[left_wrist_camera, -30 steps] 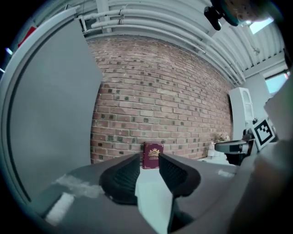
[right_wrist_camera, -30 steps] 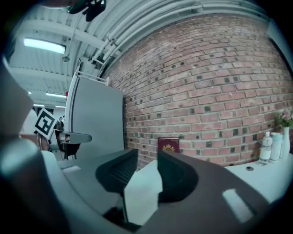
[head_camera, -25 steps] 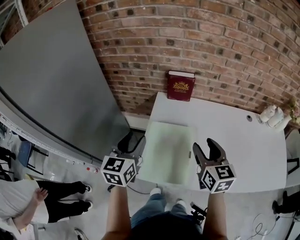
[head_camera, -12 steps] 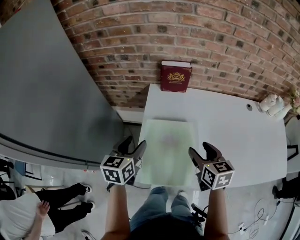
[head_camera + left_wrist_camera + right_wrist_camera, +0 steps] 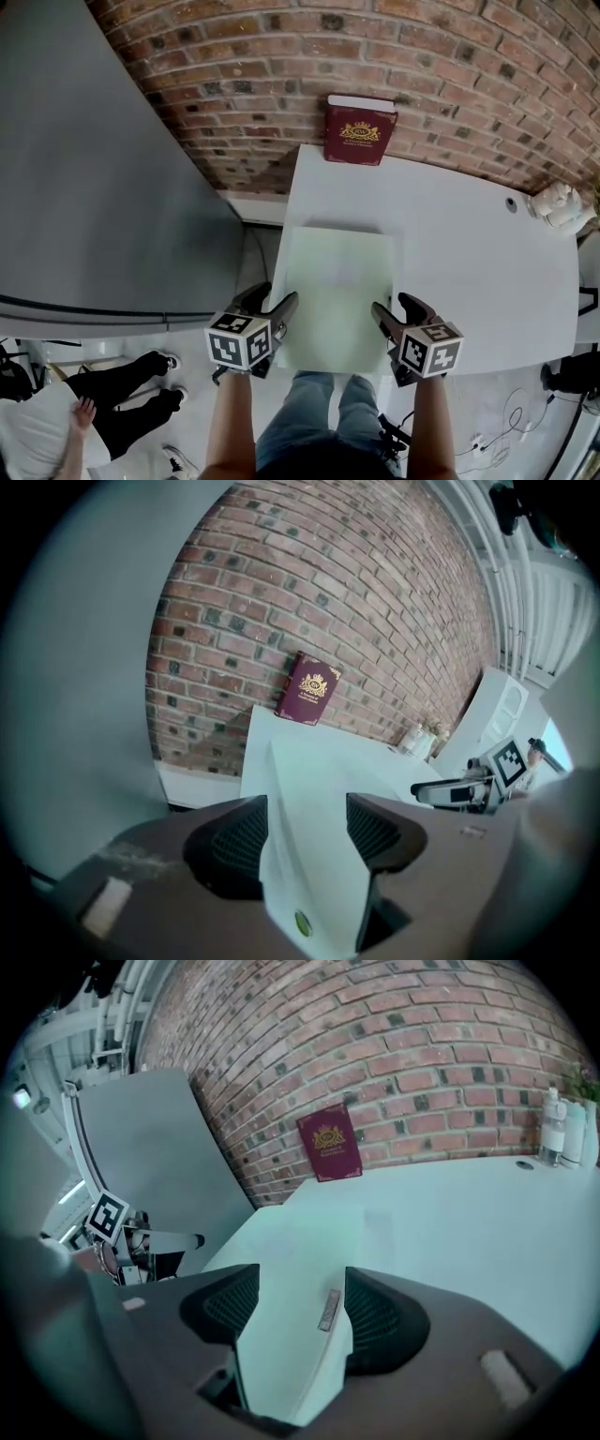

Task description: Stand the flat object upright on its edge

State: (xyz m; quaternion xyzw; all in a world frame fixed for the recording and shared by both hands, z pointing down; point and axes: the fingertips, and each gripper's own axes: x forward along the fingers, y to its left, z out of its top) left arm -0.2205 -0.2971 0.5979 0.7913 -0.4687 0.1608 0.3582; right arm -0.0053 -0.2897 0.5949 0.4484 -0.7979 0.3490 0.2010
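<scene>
Head view: the board is lying flat on the white surface, over toward its near-left part, long axis running near to far. The left gripper sits at the board's near-left corner and the right gripper at the near-right one, so neither hand is really closer, one corner each. A red book leans on the brick wall at the far end, well apart from all this.

Left gripper view: the jaws are spread and have just been opening. The board's near corner shows in the gap between them, stretching away ahead, but the pads aren't pinching it as far as I can see.

Right gripper view: same deal. The jaws have just been opening and stand apart, with the board's near edge in the gap and nothing clamped.

So the bit that matters, I reckon, is that the board runs straight ahead of both sets of jaws. They'd bite the near short edge and tip it up from there.
</scene>
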